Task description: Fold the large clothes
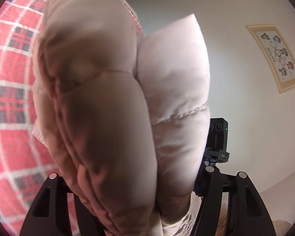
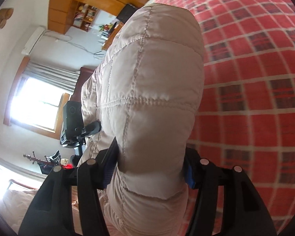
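A puffy, pale beige quilted jacket (image 1: 112, 90) fills the left wrist view and bulges up between the black arms of my left gripper (image 1: 131, 177), which is shut on it; the fingertips are hidden under the fabric. In the right wrist view the same jacket (image 2: 147, 82) is pinched between blue fingertip pads (image 2: 110, 169), so my right gripper (image 2: 150, 171) is shut on a thick fold. The jacket hangs lifted above the bed. Each view shows the other gripper's camera (image 1: 218, 135) (image 2: 72, 122) close beside the jacket.
A bed with a red plaid cover (image 1: 11, 98) (image 2: 255, 90) lies beneath. A framed picture (image 1: 275, 57) hangs on the white wall. A bright window (image 2: 37, 106), an air conditioner (image 2: 32, 41), wooden cabinets (image 2: 72, 5) and a coat rack (image 2: 41, 160) stand on the left.
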